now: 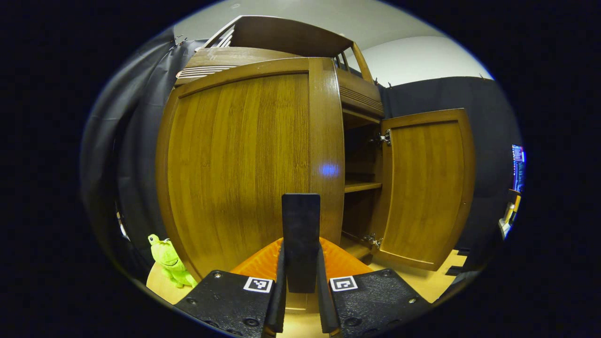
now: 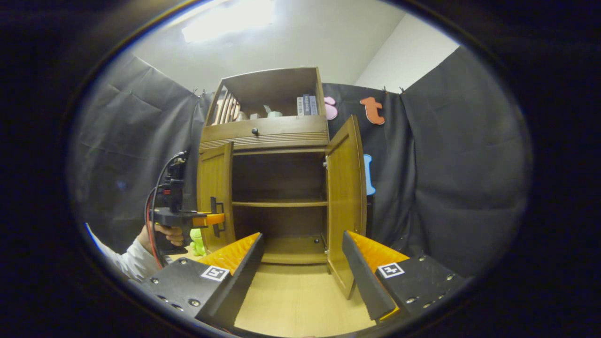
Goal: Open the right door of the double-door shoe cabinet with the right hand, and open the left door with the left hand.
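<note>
Both shoe cabinet (image 2: 277, 197) doors stand open
Left gripper (image 1: 301, 263) fingers pinch the left door's (image 1: 244, 169) handle (image 1: 301, 234); right gripper (image 2: 303, 267) fingers spread, apart from the right door (image 2: 346, 197)

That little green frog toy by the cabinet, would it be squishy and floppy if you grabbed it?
Probably. The frog looks like plush, so it would likely squash and flop in a grip rather than stay stiff. It also looks light and should slide or topple on the floor at a nudge. Being soft, it seems unlikely to break.
</note>
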Motion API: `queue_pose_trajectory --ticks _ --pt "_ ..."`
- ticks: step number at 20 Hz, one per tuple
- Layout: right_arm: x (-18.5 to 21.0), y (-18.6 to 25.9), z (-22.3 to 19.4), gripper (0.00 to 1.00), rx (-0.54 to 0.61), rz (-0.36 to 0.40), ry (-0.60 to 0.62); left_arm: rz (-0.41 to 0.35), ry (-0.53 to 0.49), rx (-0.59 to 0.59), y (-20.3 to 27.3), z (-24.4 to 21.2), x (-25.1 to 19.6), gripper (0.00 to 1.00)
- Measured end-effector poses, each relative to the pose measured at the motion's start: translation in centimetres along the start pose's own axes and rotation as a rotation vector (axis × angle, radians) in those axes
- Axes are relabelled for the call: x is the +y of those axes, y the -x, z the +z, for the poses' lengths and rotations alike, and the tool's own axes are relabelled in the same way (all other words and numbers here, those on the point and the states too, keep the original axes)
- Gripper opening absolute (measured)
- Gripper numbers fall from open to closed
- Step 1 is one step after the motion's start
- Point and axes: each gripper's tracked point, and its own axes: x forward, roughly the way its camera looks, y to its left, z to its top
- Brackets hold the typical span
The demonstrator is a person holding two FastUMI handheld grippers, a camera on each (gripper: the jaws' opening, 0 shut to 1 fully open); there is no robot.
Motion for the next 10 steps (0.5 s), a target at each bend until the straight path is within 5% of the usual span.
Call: queue_pose_trajectory --ticks 10 --pt "0.2 0.0 -0.2 0.95 0.001 0.02 0.004 -0.054 0.006 0.0 1.2 1.1 -0.2 0.3"
